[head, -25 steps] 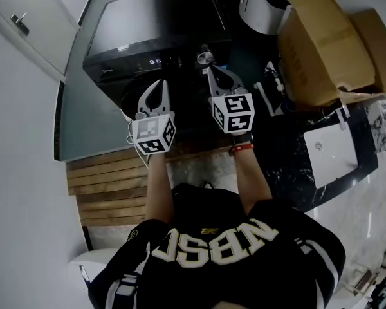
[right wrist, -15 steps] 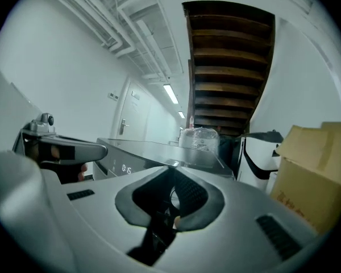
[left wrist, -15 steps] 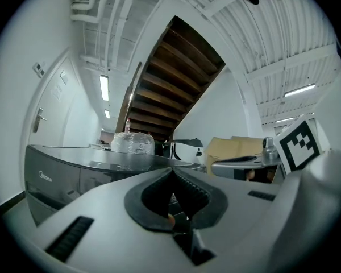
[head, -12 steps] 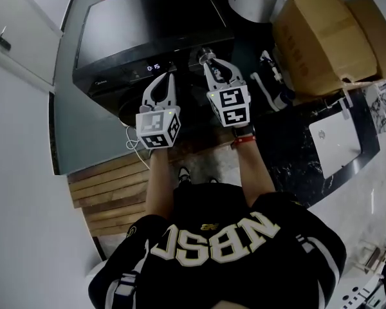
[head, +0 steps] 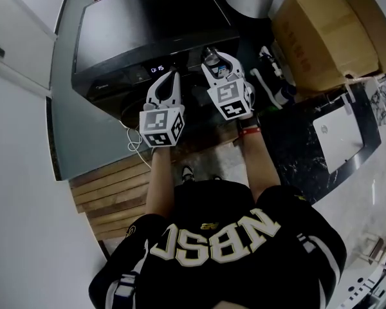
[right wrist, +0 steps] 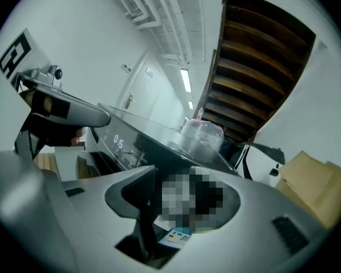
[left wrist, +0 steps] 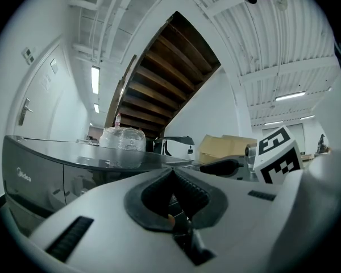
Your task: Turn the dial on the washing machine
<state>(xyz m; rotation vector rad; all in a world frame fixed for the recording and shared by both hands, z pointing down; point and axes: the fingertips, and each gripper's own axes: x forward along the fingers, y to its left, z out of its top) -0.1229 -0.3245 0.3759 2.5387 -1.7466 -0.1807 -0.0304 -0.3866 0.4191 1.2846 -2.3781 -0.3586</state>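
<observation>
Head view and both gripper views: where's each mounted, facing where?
Head view: on head, steeply down at washing machine; forearms, left gripper, right gripper with jaws just opening, dial between them.
Left gripper view: along its shut jaws, across the lid.
Right gripper view: along its jaws, toward the display.
Gripper views share: plastic bundle.

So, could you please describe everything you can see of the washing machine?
The washing machine is a dark, glossy box with a flat top, in front of the person. Its front strip carries a lit display and a silver dial. The right gripper has just been opening its jaws, the dial at their tips; contact I cannot tell. A clear plastic bundle lies on top.
</observation>
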